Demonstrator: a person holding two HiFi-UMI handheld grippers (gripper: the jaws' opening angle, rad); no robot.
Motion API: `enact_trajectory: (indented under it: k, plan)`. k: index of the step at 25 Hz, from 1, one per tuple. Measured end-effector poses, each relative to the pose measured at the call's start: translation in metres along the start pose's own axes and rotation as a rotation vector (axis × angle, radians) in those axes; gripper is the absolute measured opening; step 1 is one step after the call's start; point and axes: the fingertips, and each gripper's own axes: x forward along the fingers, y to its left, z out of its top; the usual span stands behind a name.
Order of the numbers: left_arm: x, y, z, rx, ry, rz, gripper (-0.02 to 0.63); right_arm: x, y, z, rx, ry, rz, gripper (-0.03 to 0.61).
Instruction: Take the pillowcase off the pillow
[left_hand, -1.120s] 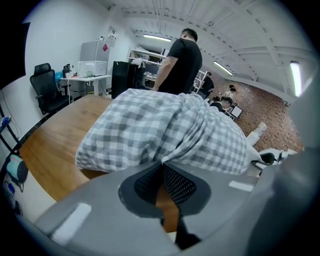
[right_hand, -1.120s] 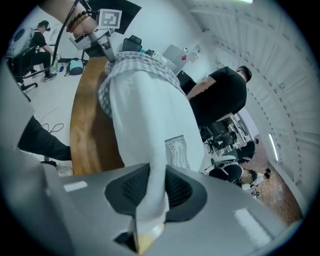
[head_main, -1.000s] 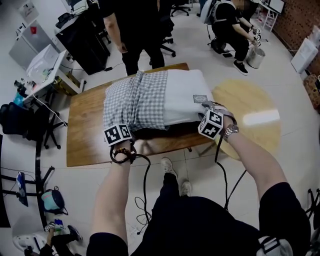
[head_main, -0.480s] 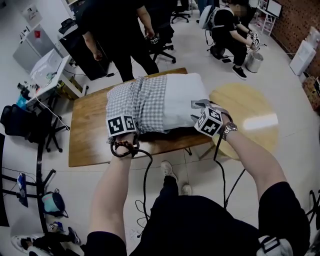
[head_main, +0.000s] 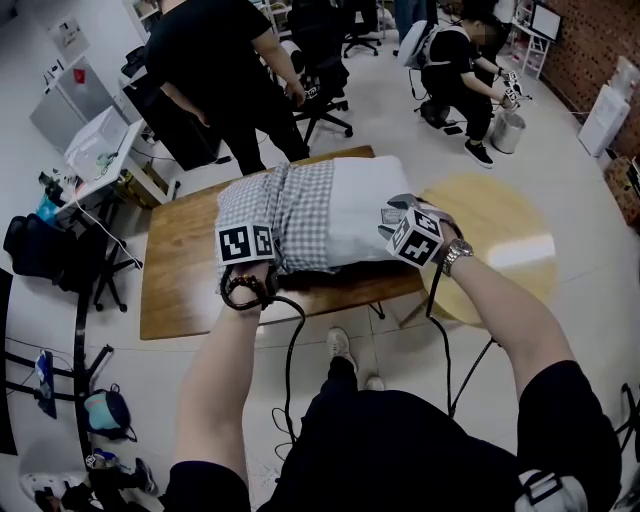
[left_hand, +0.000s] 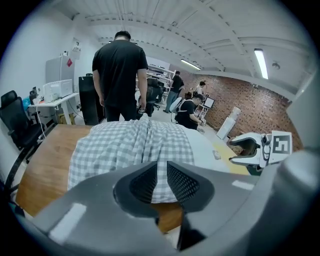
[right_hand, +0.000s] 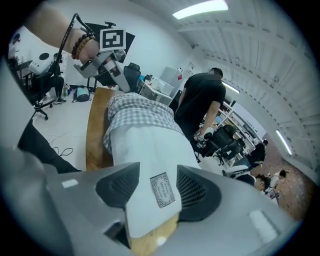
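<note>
A white pillow (head_main: 362, 200) lies on the wooden table (head_main: 180, 275). A grey-and-white checked pillowcase (head_main: 280, 210) is bunched over its left half. My left gripper (head_main: 246, 247) hangs at the case's near edge. Its jaws have just been opening and stand a narrow gap apart (left_hand: 159, 176); checked cloth (left_hand: 130, 147) shows through the gap, with no pad pressing on it. My right gripper (head_main: 398, 216) is at the bare right corner. In the right gripper view (right_hand: 157, 186) the white corner with its sewn label (right_hand: 163, 190) fills the space between the pads.
A round yellow table (head_main: 505, 250) stands right of the wooden one. A person in black (head_main: 215, 75) stands just behind the table's far edge. Another person (head_main: 465, 55) sits at the back right. Office chairs (head_main: 325, 70) and a desk (head_main: 100, 150) are at the left and back.
Both grippers have risen and moved a little farther over the pillow's near edge. The left marker cube now sits above the checked cloth. The person in black has stepped left behind the table.
</note>
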Motion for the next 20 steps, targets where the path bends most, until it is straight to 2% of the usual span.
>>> enact_trajectory:
  k: [9, 20]
  plan:
    - [0.002, -0.015, 0.051, 0.155, -0.022, -0.037, 0.141, 0.006, -0.021, 0.033, 0.06, -0.03, 0.026, 0.23]
    - [0.033, 0.02, 0.146, 0.232, 0.011, -0.07, 0.172, 0.058, -0.086, 0.079, 0.174, -0.035, 0.065, 0.23]
